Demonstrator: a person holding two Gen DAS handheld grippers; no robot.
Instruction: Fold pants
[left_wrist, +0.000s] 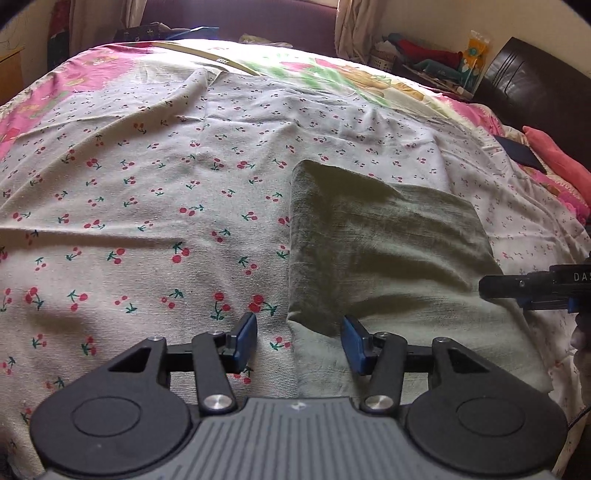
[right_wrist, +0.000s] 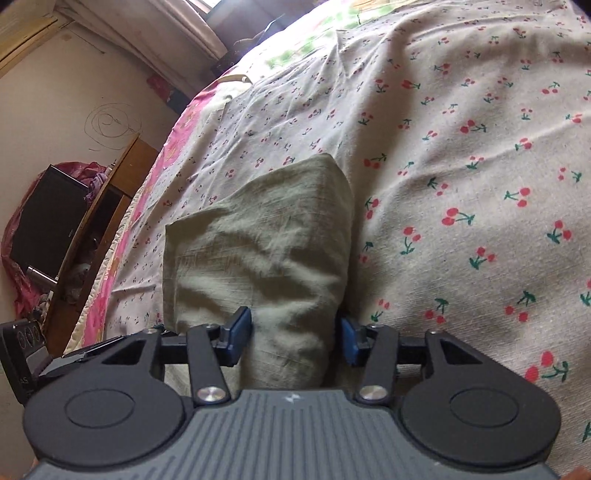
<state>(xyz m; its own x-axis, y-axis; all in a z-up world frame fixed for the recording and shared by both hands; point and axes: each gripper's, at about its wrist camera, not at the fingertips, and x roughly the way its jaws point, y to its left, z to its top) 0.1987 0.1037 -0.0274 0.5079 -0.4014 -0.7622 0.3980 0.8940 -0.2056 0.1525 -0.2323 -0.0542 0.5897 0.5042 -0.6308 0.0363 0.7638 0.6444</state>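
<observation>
- Left wrist view: a bed (left_wrist: 55, 122) with a pink floral cover is filling the room, and a cherry-print sheet (left_wrist: 147, 206) is lying spread over it.
- A dark headboard (left_wrist: 524, 77) is standing at the far right, with a pink pillow (left_wrist: 561, 155) just beside it.
- The pants (left_wrist: 388, 251), grey-green, are lying on the sheet right of centre, folded into a compact stack with an upper layer resting on a wider lower one.
- The left gripper (left_wrist: 299, 341) is hovering low over the near left corner of the pants, its jaws standing apart with nothing between them; one blue pad is over the sheet, the other over the pants.
- The right gripper (left_wrist: 535, 286) is reaching in from the right edge over the pants' right side.
- Right wrist view: a scribbled wall (right_wrist: 103, 110) and a wooden shelf (right_wrist: 107, 206) holding a black box (right_wrist: 48, 221) are showing beyond the bed's edge.
- The pants (right_wrist: 258, 236) are running away from the camera on the sheet (right_wrist: 461, 166).
- The right gripper (right_wrist: 295, 338) is straddling the near end of the pants, jaws wide apart; the cloth is bulging up between the pads, not pinched.
</observation>
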